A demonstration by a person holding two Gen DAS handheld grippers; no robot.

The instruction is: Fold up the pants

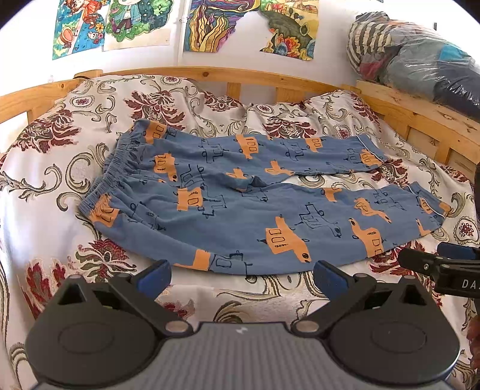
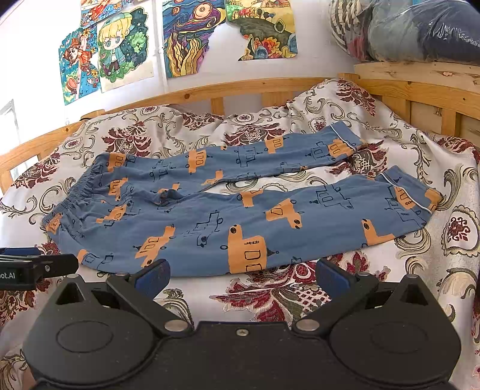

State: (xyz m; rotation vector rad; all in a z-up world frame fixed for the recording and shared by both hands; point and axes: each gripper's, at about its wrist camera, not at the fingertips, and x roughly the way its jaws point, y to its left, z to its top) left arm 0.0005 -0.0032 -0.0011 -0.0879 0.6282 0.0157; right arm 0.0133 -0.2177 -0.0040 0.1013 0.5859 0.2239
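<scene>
Blue pants (image 1: 240, 207) with orange vehicle prints lie flat and unfolded on the bed, waistband at the left, both legs stretched to the right and slightly apart. They also show in the right wrist view (image 2: 234, 210). My left gripper (image 1: 241, 277) is open and empty, just in front of the near leg's lower edge. My right gripper (image 2: 241, 276) is open and empty, in front of the same edge further right. The right gripper's tip shows in the left wrist view (image 1: 432, 261); the left gripper's tip shows in the right wrist view (image 2: 39, 265).
The bed has a floral cover (image 1: 60, 180) and a wooden rail (image 1: 210, 73) behind and to the right. A plastic-wrapped bundle of bedding (image 1: 420, 57) sits on the right rail. Drawings (image 1: 135, 24) hang on the wall.
</scene>
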